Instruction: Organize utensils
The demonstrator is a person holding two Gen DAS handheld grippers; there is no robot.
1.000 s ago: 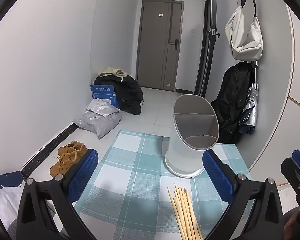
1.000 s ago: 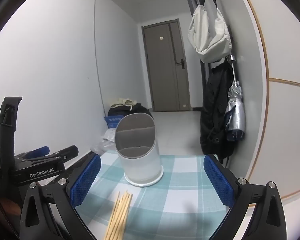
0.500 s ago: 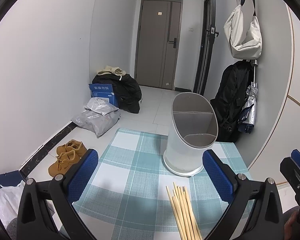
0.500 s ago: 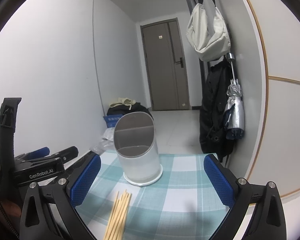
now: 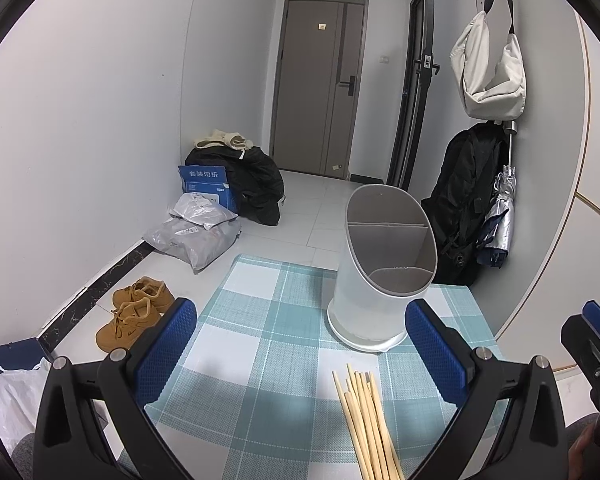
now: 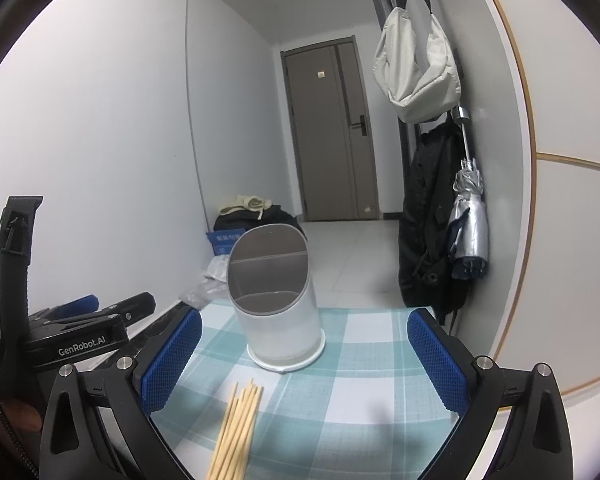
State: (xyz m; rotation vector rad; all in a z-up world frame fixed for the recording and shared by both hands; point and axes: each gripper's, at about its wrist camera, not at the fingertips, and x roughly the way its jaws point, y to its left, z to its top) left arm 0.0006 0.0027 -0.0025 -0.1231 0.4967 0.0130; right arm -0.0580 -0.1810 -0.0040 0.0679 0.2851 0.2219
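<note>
A hallway with a checked tablecloth. The left gripper hangs spread and empty, chopsticks just below, the divided utensil holder ahead. The right gripper, also spread, should drop squarely over the chopsticks, pinching mid-bundle.

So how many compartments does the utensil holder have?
3 in the utensil holder: one across the back, one middle right, one at the front. All look empty.

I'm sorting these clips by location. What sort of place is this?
Likely a home entryway: a front door, shoes on the floor, and a bag hanging by the wall.
</note>
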